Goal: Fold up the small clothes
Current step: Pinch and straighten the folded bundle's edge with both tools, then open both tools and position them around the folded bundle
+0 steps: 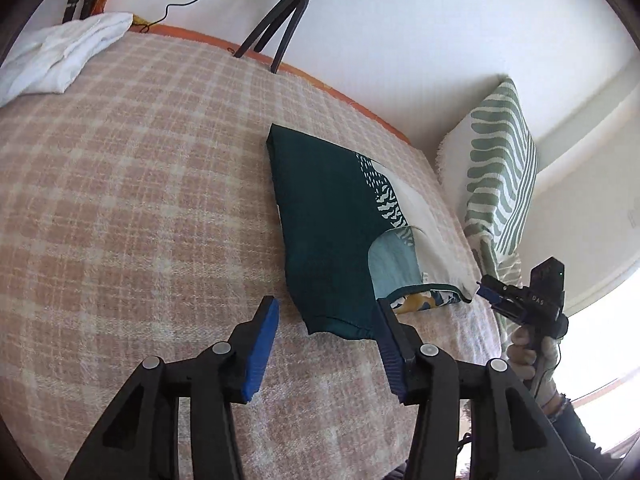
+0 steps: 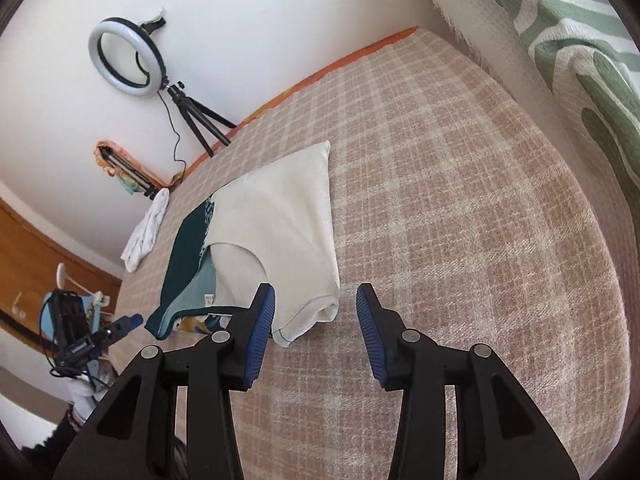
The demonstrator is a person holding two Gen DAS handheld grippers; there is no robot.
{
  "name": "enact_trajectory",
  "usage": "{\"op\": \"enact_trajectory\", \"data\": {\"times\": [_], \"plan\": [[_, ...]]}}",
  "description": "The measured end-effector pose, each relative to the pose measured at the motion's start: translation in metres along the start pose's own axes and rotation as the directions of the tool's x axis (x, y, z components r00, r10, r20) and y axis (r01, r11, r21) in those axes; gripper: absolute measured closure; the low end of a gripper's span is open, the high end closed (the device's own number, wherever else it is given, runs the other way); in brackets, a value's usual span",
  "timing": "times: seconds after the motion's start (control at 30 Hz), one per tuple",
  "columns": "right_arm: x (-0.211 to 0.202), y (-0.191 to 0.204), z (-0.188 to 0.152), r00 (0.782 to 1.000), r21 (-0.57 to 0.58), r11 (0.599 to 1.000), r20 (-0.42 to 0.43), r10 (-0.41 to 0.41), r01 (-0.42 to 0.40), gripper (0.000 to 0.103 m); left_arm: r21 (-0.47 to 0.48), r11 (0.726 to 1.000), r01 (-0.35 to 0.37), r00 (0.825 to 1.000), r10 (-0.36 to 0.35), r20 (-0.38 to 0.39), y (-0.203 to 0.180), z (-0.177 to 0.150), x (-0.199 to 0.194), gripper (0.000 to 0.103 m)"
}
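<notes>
A small shirt (image 1: 328,232), dark green on one half and cream on the other with a patterned front, lies on the checked bed cover with both sides folded in. In the right wrist view the shirt (image 2: 280,220) shows its cream half and short sleeve. My left gripper (image 1: 326,312) is open and empty, just above the cover at the green sleeve's hem. My right gripper (image 2: 316,304) is open and empty, its jaws on either side of the cream sleeve's end. The right gripper also shows in the left wrist view (image 1: 490,292), the left one in the right wrist view (image 2: 128,322).
The pink checked bed cover (image 1: 140,208) spreads wide to the left. A folded white garment (image 1: 60,56) lies at the far corner. A ring light on a tripod (image 2: 128,60) stands by the wall. A green-and-white striped pillow (image 1: 500,160) leans at the right.
</notes>
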State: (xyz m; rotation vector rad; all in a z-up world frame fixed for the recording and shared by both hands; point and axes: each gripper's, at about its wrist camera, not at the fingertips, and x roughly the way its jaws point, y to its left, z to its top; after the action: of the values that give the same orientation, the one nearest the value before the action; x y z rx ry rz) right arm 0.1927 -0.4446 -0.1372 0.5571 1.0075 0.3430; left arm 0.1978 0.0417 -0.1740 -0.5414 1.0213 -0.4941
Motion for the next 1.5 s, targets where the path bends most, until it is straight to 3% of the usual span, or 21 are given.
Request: {"op": "enact_trajectory", "data": {"times": [0.1,0.17,0.2,0.23,0.27,0.33,0.47,0.57,0.67,0.73,0.83,0.9,0.97,1.0,1.03,1.1,1.17,1.4,1.5], "plan": [[0.018,-0.016,0.000,0.998,0.120,0.992,-0.044,0.044,-0.038,0.060,-0.075,0.997,0.031,0.999,-0.033,-0.027,0.003,-0.002,0.012,0.055],[0.025,-0.020,-0.003,0.996,0.163,0.984,-0.045,0.073,-0.065,0.060,-0.095,0.995,0.032,0.998,-0.037,-0.048,0.002,-0.003,0.020,0.074],[0.027,-0.021,-0.004,0.994,0.184,0.979,-0.039,0.098,-0.089,0.066,-0.093,0.995,0.029,0.997,-0.034,-0.062,0.000,-0.004,0.024,0.078],[0.028,-0.020,-0.006,0.991,0.199,0.973,-0.030,0.129,-0.121,0.084,-0.086,0.996,0.033,0.997,-0.038,-0.065,-0.002,-0.005,0.026,0.088],[0.029,-0.018,-0.007,0.989,0.204,0.970,-0.031,0.144,-0.135,0.091,-0.072,0.997,0.027,0.997,-0.032,-0.066,-0.005,-0.006,0.026,0.096],[0.028,-0.011,-0.009,0.989,0.196,0.971,-0.029,0.148,-0.140,0.098,-0.044,0.999,-0.003,0.998,0.000,-0.066,-0.010,-0.005,0.024,0.101],[0.009,0.002,-0.007,0.979,0.198,0.959,0.033,0.199,-0.202,0.099,-0.033,0.999,-0.002,1.000,0.001,-0.028,-0.009,0.004,0.007,0.101],[0.003,0.004,-0.010,0.975,0.207,0.952,0.051,0.218,-0.224,0.100,-0.010,0.999,-0.039,0.998,0.038,-0.053,-0.003,0.002,0.011,0.101],[0.010,-0.001,-0.014,0.993,0.179,0.977,0.007,0.120,-0.119,0.100,0.004,0.996,-0.087,0.994,0.087,-0.073,0.007,-0.002,0.020,0.101],[0.019,-0.006,-0.018,0.994,0.181,0.979,-0.030,0.103,-0.096,0.100,0.000,0.995,-0.099,0.992,0.098,-0.081,0.013,-0.006,0.025,0.101],[0.025,0.000,-0.023,0.996,0.084,0.996,-0.083,0.031,-0.024,0.096,0.045,0.993,-0.113,0.989,0.116,-0.088,0.011,-0.010,0.025,0.101],[0.026,0.007,-0.023,0.992,-0.002,0.999,-0.119,-0.051,0.051,0.095,0.097,0.987,-0.127,0.986,0.136,-0.096,0.005,-0.011,0.022,0.097],[0.021,0.012,-0.017,0.990,-0.055,0.996,-0.121,-0.071,0.064,0.093,0.130,0.982,-0.135,0.985,0.147,-0.086,0.001,-0.011,0.014,0.072],[0.017,0.013,-0.011,0.993,-0.066,0.996,-0.105,-0.060,0.054,0.088,0.136,0.981,-0.136,0.986,0.147,-0.077,-0.001,-0.009,0.009,0.066],[0.012,0.013,-0.005,0.995,-0.071,0.997,-0.087,-0.049,0.043,0.074,0.137,0.981,-0.139,0.987,0.149,-0.063,-0.001,-0.008,0.004,0.058],[0.006,0.013,0.008,0.998,-0.084,0.996,-0.048,-0.034,0.030,0.051,0.116,0.985,-0.129,0.991,0.134,-0.031,0.001,0.000,-0.006,0.050],[0.009,0.011,0.022,0.999,-0.085,0.996,-0.042,-0.004,0.001,0.049,0.071,0.992,-0.105,0.994,0.106,-0.016,0.006,0.009,-0.010,0.034],[0.045,-0.005,0.055,0.996,-0.028,0.999,-0.088,0.012,-0.015,0.049,-0.069,0.997,-0.045,0.998,0.042,-0.041,0.023,0.038,0.011,0.032],[0.052,-0.009,0.063,0.998,-0.013,1.000,-0.066,-0.018,0.017,0.049,-0.103,0.992,-0.074,0.997,0.072,-0.018,0.026,0.049,0.019,0.034]]}}
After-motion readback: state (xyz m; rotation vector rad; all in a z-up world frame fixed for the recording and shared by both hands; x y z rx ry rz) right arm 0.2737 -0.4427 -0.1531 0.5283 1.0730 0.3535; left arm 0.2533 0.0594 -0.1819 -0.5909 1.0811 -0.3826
